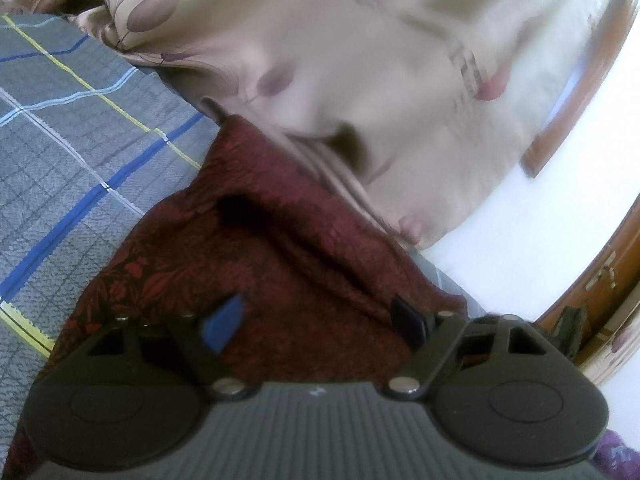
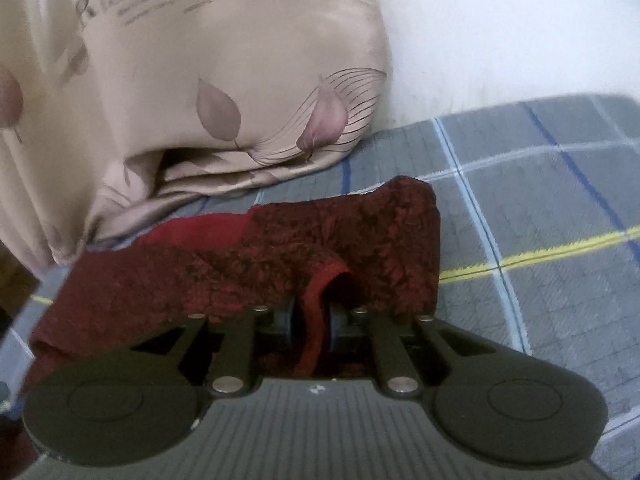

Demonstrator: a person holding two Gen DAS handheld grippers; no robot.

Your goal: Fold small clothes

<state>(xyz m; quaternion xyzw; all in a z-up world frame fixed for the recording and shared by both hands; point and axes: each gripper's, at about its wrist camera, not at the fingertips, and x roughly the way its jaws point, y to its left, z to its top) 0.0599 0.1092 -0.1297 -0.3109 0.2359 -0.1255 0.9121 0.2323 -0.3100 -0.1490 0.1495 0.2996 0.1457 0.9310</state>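
My right gripper [image 2: 312,326] pinches the dark red garment [image 2: 280,248] on the checked bedsheet [image 2: 540,200]; my left gripper [image 1: 316,320] hangs spread wide over it, near the beige pillow [image 1: 360,60].

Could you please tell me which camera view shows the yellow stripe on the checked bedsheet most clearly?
The left wrist view: the yellow stripe runs long and sharp across the checked bedsheet. The right wrist view shows only a shorter stretch, ending at the dark red garment.
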